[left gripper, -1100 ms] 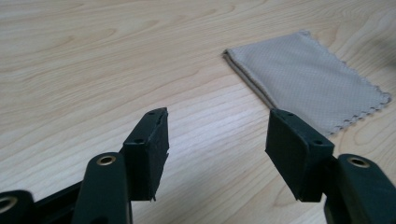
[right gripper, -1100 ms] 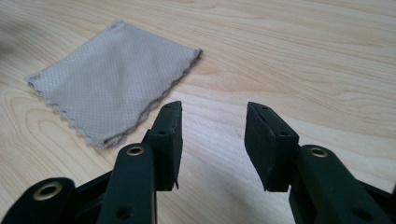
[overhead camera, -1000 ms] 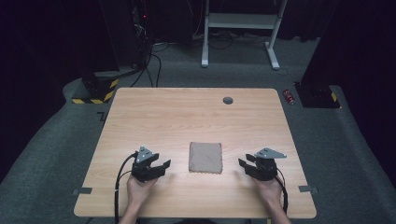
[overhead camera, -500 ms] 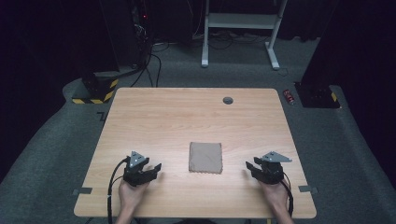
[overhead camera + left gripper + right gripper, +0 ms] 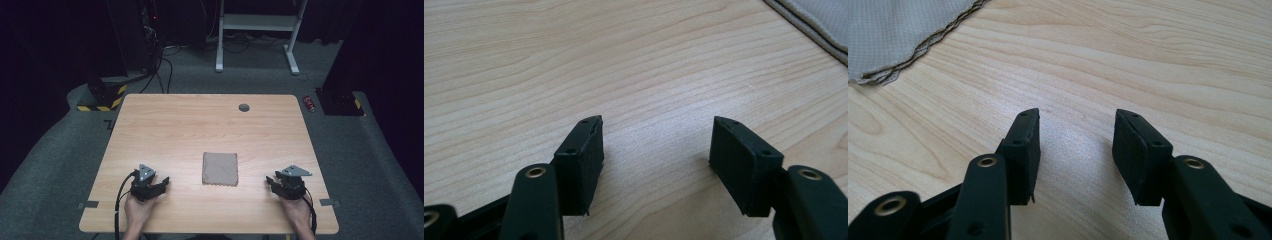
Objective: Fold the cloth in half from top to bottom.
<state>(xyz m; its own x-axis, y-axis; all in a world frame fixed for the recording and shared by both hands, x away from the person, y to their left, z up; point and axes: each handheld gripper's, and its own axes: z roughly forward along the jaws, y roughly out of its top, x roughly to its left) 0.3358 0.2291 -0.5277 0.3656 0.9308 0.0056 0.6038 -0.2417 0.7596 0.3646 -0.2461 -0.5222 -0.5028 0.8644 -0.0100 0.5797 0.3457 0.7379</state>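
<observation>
grey-brown folded cloth (image 5: 220, 169) lies flat on the wooden desk (image 5: 200, 125), a little nearer the person's edge than the middle, between the two claws and touching neither. the left claw (image 5: 162, 183) sits low over the desk near the front left, held in the person's left hand (image 5: 137, 210), its jaws spread wide with only bare wood between them; in the left gripper view a corner of the cloth (image 5: 819, 25) shows at the top right, well apart from the tips. the right claw (image 5: 271, 181) rests near the front right in the right hand (image 5: 296, 211), its jaws parted a moderate way, having just been opening, with nothing between them. in the right gripper view the cloth's wavy stitched edge (image 5: 908, 55) lies at the top left, apart from the tips. a small dark round hole (image 5: 244, 107) sits near the desk's far edge.
</observation>
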